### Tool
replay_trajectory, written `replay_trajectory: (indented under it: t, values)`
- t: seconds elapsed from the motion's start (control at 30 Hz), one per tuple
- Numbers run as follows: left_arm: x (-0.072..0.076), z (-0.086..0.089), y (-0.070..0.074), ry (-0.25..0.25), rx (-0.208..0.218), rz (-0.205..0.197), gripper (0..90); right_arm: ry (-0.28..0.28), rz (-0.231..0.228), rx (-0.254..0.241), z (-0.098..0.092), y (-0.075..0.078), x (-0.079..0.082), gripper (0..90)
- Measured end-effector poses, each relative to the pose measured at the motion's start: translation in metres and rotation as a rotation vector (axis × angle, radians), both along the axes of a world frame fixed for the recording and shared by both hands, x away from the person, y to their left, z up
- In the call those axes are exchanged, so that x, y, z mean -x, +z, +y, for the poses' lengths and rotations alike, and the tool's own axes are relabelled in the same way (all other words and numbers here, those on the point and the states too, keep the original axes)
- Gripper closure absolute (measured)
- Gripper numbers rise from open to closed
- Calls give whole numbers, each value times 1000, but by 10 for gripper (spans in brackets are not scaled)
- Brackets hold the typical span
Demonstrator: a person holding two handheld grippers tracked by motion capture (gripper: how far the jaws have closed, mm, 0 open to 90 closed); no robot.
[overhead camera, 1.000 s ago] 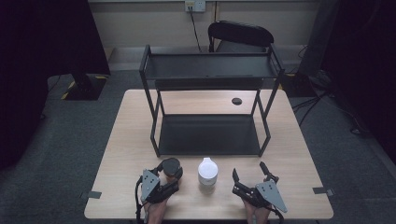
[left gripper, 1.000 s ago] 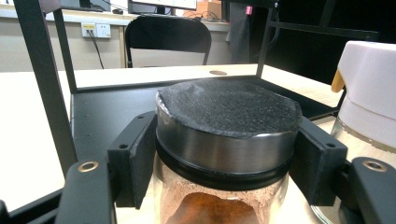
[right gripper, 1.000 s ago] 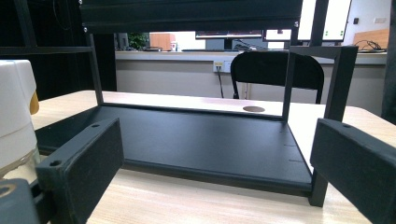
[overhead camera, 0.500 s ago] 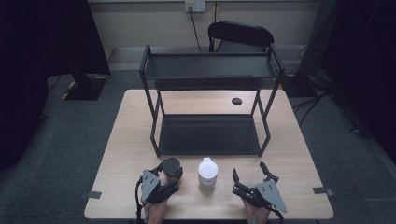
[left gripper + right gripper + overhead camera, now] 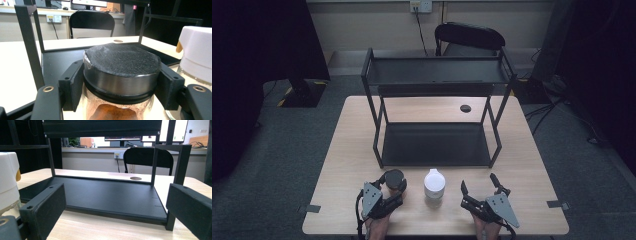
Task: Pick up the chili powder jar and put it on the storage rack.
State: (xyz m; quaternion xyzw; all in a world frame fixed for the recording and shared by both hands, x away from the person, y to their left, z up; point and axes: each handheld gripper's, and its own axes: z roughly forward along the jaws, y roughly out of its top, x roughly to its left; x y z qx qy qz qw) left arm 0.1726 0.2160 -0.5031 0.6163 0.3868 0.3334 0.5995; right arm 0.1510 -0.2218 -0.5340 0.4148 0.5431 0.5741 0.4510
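Left gripper view: your left hand-held gripper (image 5: pixel 122 82) is clamping the dark-lidded jar (image 5: pixel 121 67) at its lid band, level on the desk (image 5: pixel 352 160). Your right hand-held gripper (image 5: pixel 479 186) is resting wide, gripping nothing, beside the white-capped jar (image 5: pixel 434 184).

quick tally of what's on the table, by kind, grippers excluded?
Jars: 2, a black-lidded jar clamped in the left gripper and a white-lidded jar standing free beside it
Two-tier black racks: 1
Total: 3
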Motion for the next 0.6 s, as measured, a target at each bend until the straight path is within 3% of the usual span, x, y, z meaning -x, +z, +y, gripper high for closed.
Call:
replay_trajectory:
  t: [0.6]
  values:
    - [2,7,17,-20,17,-42,329,0,0,0,0,0,0,18]
